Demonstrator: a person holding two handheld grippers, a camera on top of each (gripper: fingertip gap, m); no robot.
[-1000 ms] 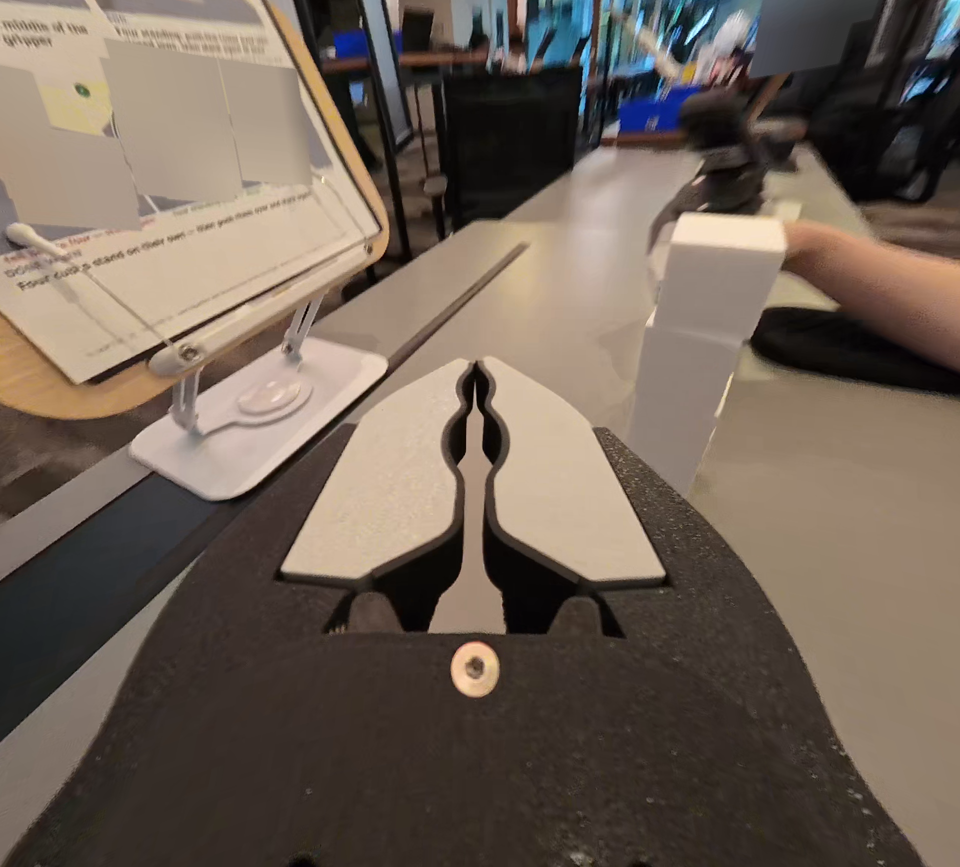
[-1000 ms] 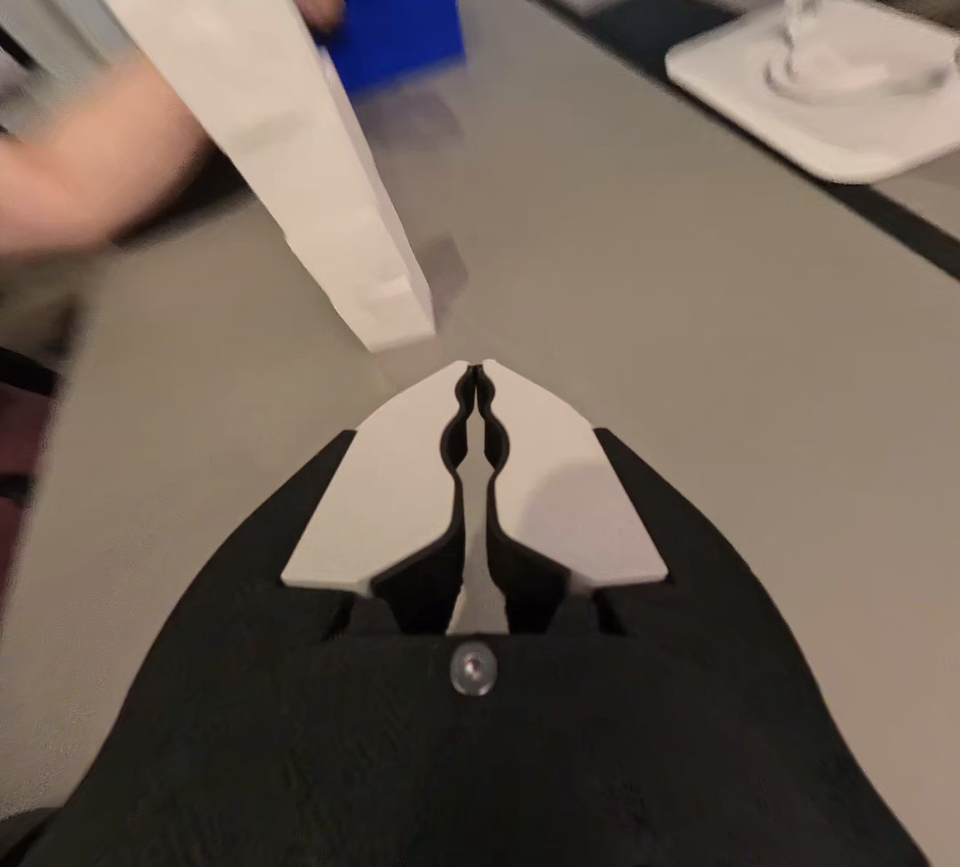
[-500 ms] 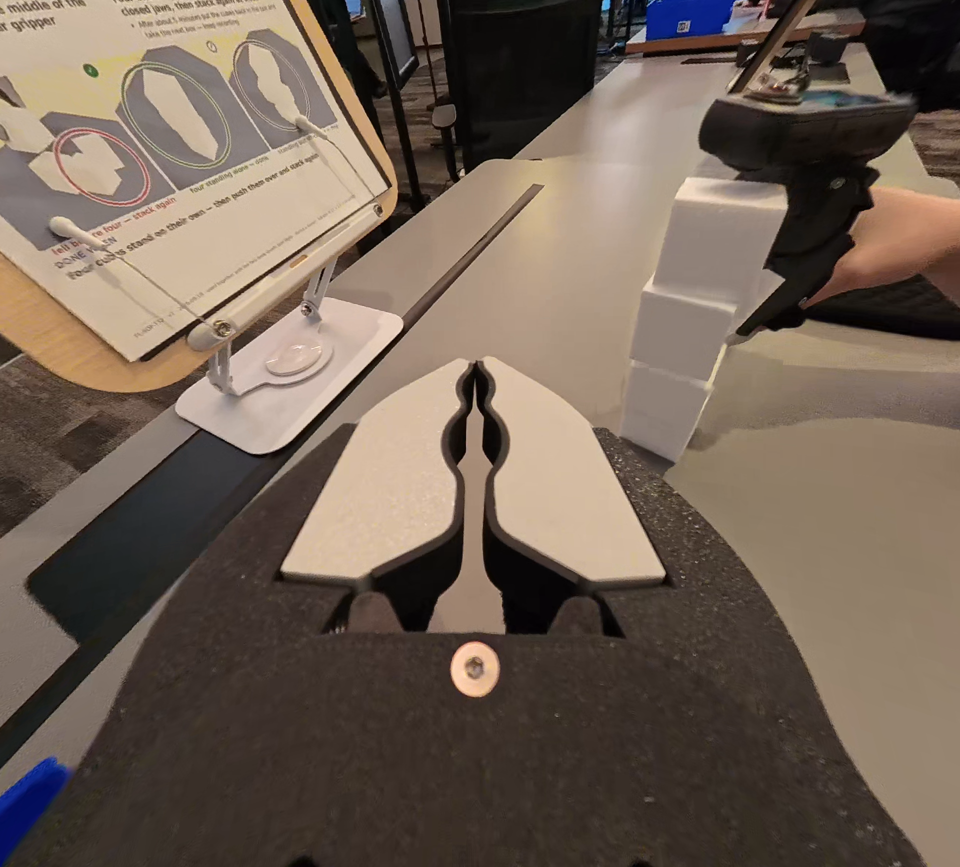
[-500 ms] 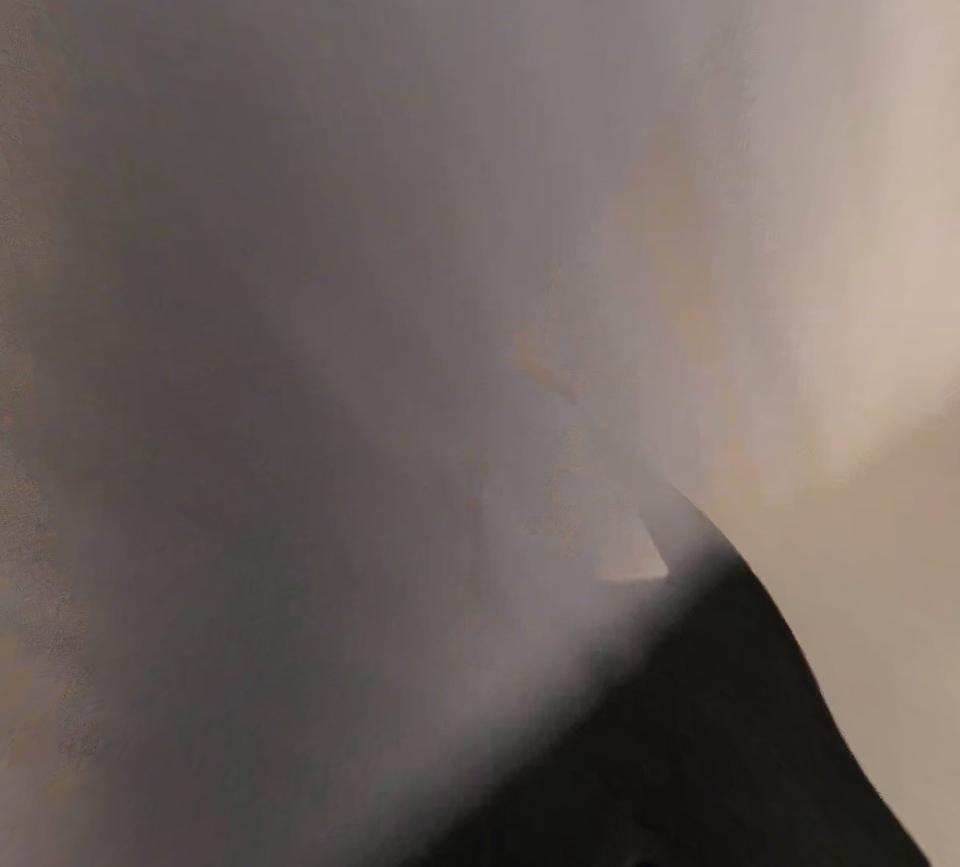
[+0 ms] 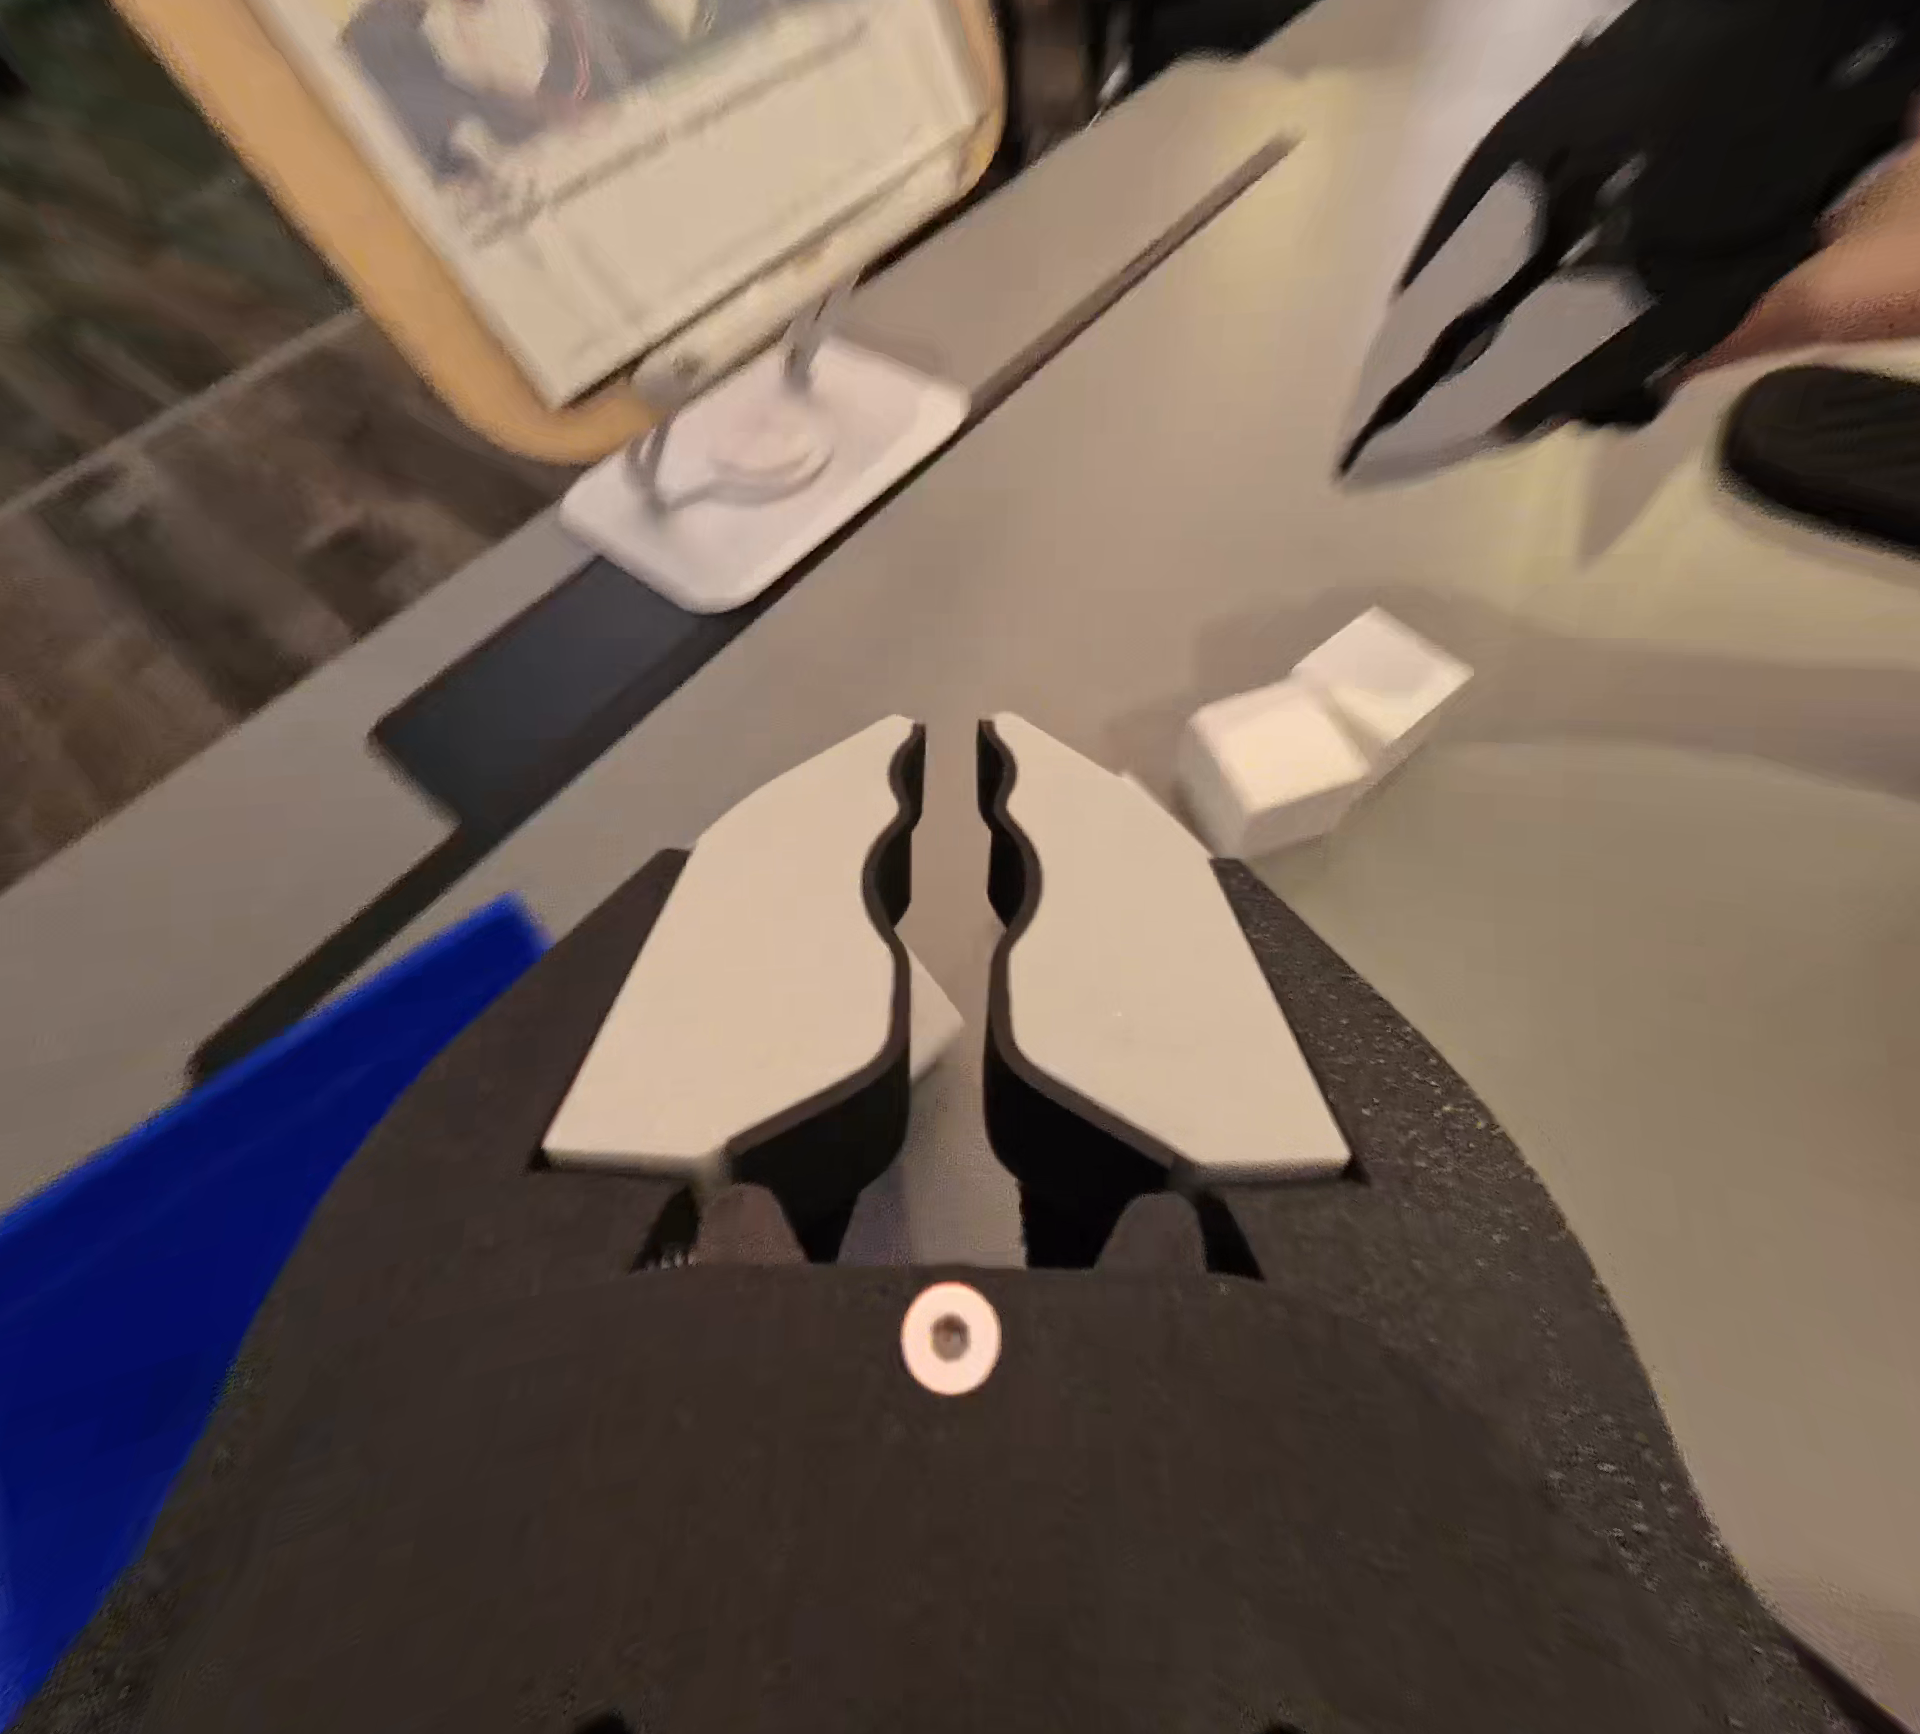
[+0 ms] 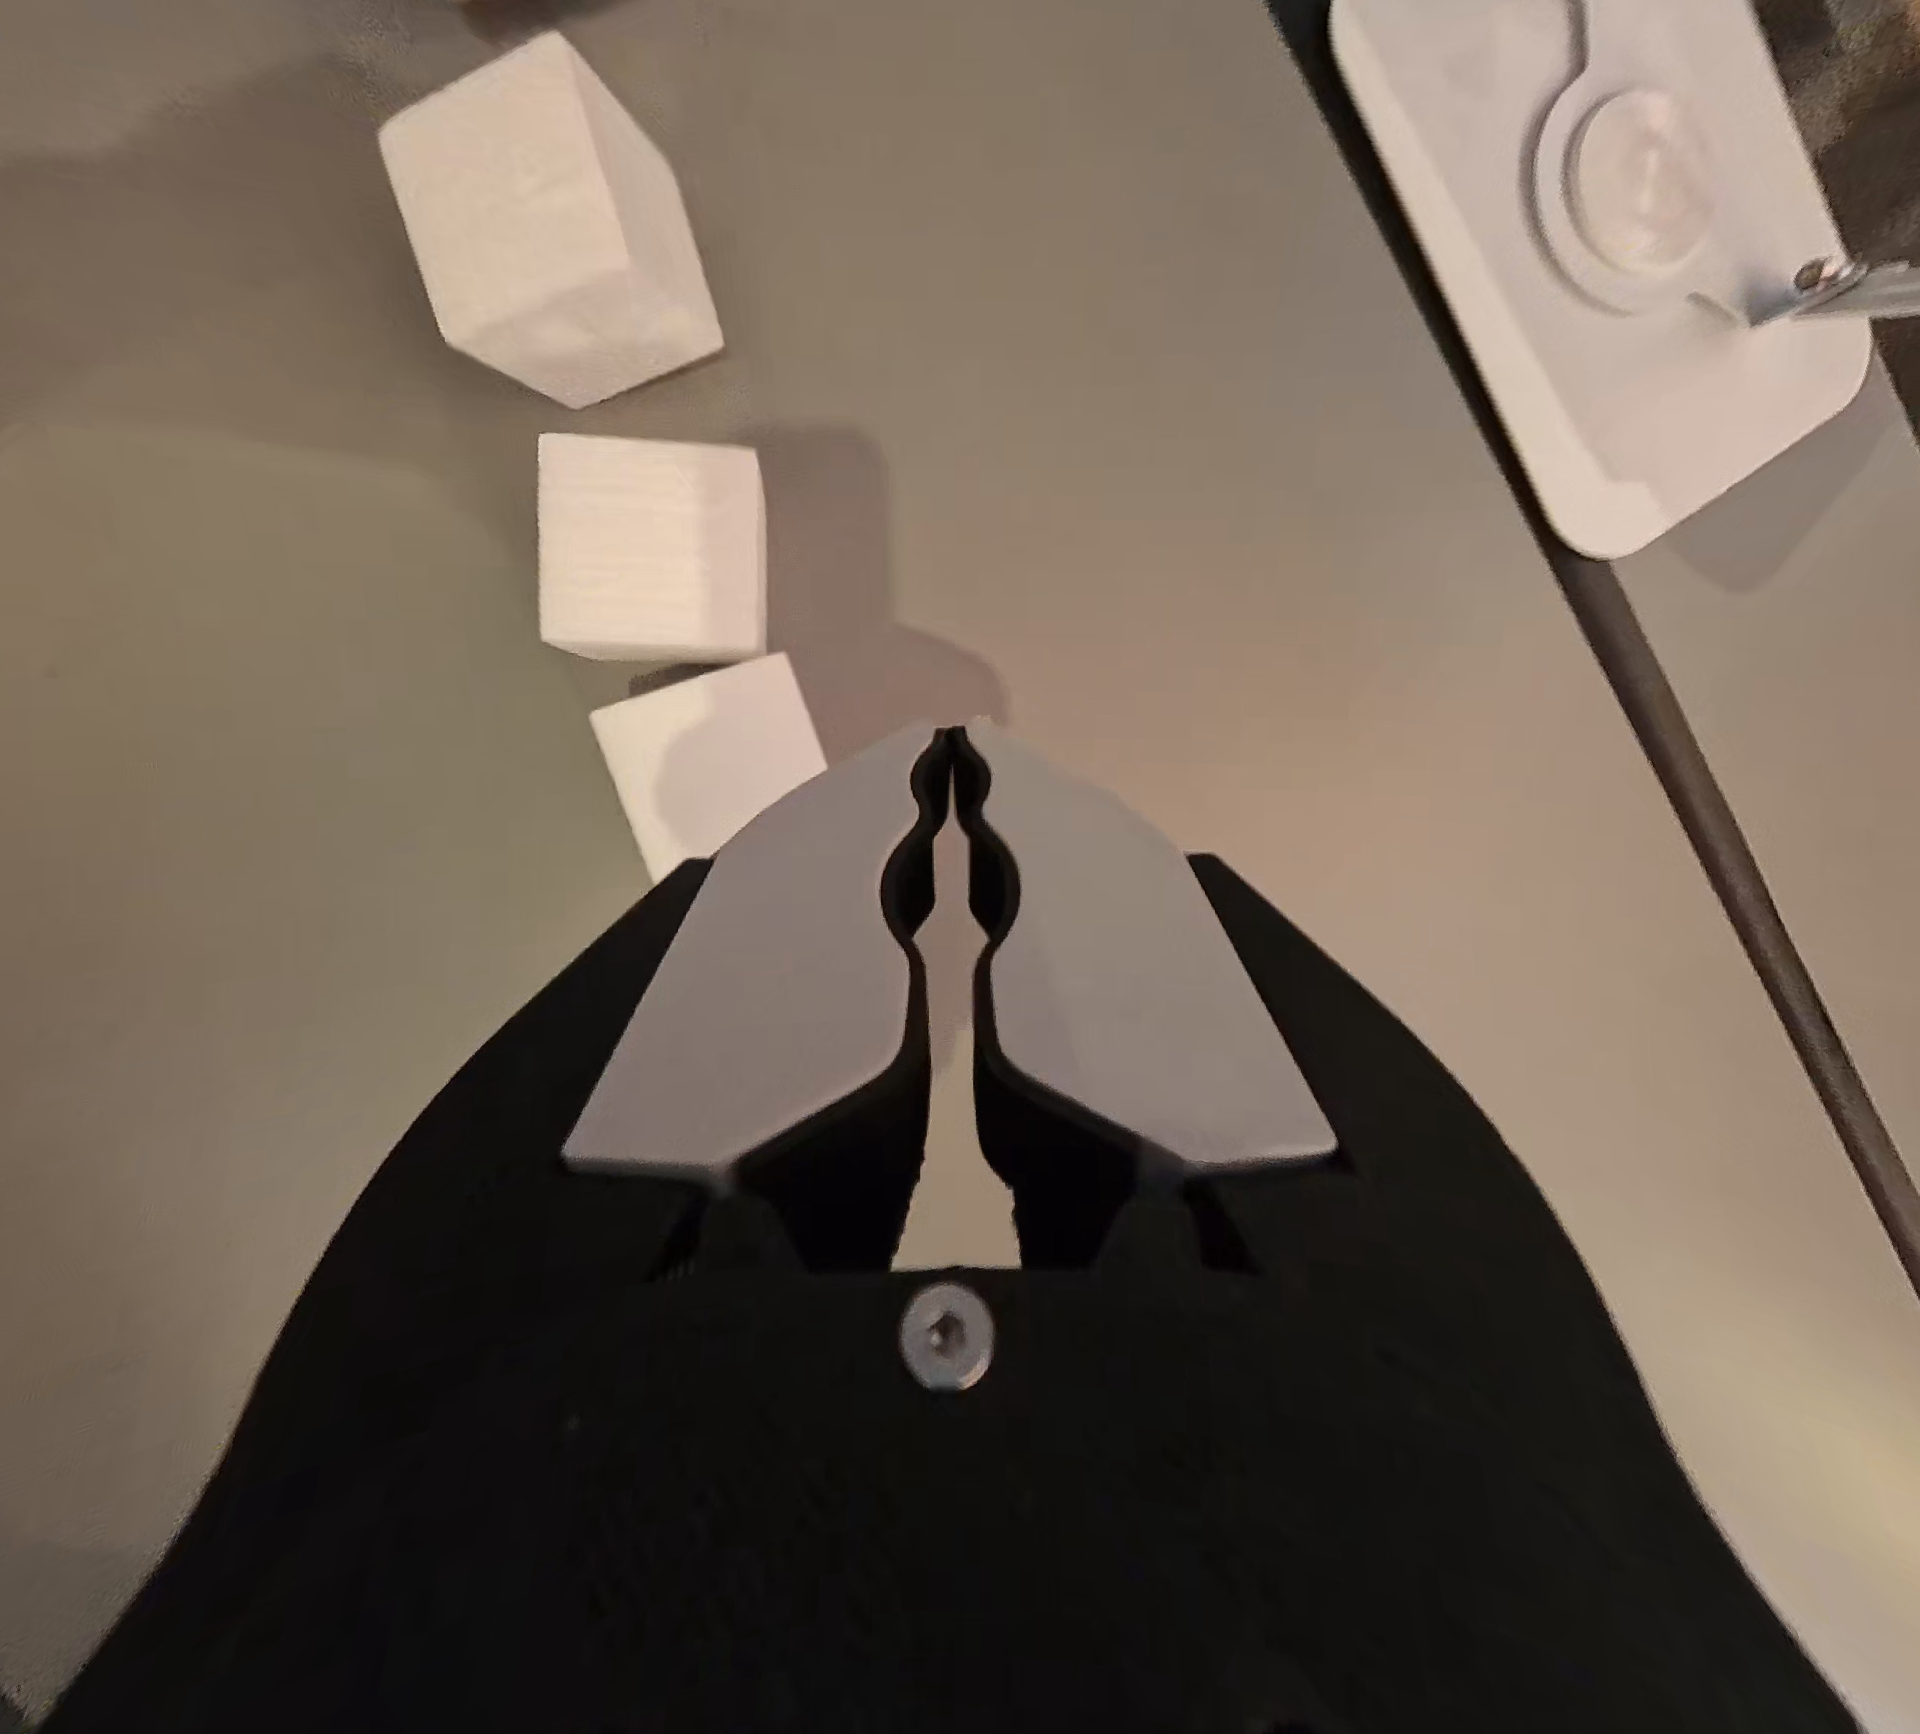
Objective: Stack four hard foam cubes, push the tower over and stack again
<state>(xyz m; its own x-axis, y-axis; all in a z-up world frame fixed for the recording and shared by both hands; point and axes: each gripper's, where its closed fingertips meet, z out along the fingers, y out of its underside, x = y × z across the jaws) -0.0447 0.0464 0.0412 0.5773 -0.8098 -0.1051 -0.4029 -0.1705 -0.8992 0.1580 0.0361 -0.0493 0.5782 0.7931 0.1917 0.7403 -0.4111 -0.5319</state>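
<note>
A: Cubes? 
B: Four white hard foam cubes [image 6: 561, 219] lie toppled in a loose row on the grey bench [image 6: 1091, 334], none stacked. 
A: Jaws? 
B: Right black gripper [image 6: 951, 736] has its jaws pressed together, empty, just beside the nearest cube. Left black gripper [image 5: 948, 728] has its jaws slightly spread, empty. White stand base [image 6: 1600, 188] sits well apart.

Matt white foam cubes [image 6: 649, 541]; smooth grey table [image 6: 1039, 334].

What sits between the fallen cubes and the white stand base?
Nothing: in the right wrist view, only bare grey table lies between the row of four cubes and the white stand base.
</note>
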